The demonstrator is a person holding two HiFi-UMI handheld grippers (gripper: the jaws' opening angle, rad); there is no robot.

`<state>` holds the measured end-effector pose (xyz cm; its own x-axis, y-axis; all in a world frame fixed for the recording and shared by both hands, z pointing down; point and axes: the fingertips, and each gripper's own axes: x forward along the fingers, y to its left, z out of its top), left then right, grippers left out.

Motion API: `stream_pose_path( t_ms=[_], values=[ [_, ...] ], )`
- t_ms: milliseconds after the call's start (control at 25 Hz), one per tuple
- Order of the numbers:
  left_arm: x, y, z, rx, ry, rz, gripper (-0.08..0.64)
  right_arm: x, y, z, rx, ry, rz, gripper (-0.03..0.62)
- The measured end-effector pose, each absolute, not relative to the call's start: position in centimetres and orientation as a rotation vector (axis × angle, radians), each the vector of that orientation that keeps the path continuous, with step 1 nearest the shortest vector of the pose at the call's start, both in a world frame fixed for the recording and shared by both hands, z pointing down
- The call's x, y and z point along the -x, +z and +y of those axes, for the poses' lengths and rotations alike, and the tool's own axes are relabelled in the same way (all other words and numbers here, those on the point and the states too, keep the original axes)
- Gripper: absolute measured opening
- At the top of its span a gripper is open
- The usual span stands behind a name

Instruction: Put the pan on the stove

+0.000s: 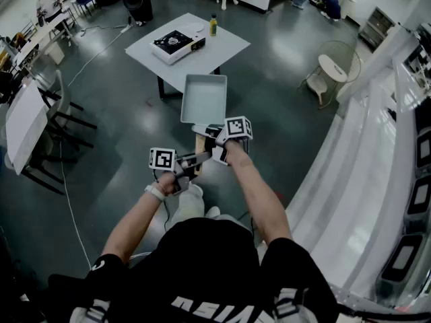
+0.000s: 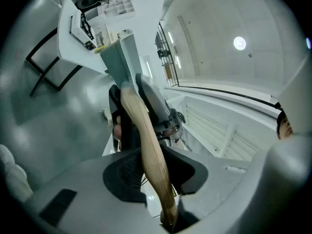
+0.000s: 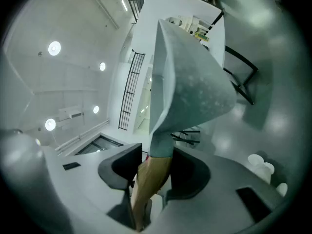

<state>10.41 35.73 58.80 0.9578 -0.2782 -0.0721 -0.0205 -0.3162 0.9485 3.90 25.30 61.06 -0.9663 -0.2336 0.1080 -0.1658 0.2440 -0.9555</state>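
Currently the pan point(image 1: 204, 99) is in the air above the floor point(image 1: 121, 126), well short of the stove point(image 1: 176, 44). Both grippers are clamped on its wooden handle point(image 1: 199, 145). The left gripper point(image 2: 152, 172) grips the rear end, and the right gripper point(image 3: 152, 172) grips just behind the pan body.

Hazards, as judged from this position:
- Tilt. The pan's weight lies ahead of both grips. The round handle could turn between the pads and let the pan roll to one side.
- Slip. Both grips share one handle. If the hands pull apart or twist against each other, one grip could come loose.
- Collision. A low approach could strike the table point(image 1: 229, 46) edge. A long reach could knock the bottle point(image 1: 213, 24) standing near the stove.
- Trip. A cable point(image 1: 67, 200) runs across the floor at the left.

Surface and room: the stove sits on a white table with dark legs. The floor is dark and glossy. A round chair point(image 1: 331, 68) stands at the right, beside a white curved structure. Desks and people are at the far edges.
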Motion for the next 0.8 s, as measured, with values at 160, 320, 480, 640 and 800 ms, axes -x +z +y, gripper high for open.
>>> stream_pose_path(
  t_ms=[160,320,480,640,800],
  values=[
    [-11.1,59.0,35.1,-1.914,-0.244,-0.231,0.095,-4.6,61.0,24.7,0.386,-1.842,2.447,0.146],
    [-11.9,59.0,34.8,-1.898,-0.242,-0.235,0.096,-5.2,60.9,24.3,0.378,-1.831,2.455,0.146],
    [-12.2,59.3,34.5,-1.919,-0.243,-0.231,0.097,-5.7,61.1,24.1,0.381,-1.824,2.455,0.146],
    [-12.9,59.6,34.3,-1.921,-0.228,-0.227,0.098,-6.7,61.4,23.8,0.394,-1.829,2.444,0.146],
    [-13.7,59.5,34.3,-1.923,-0.224,-0.201,0.1,-7.4,61.6,23.6,0.405,-1.829,2.439,0.146]
  ],
)
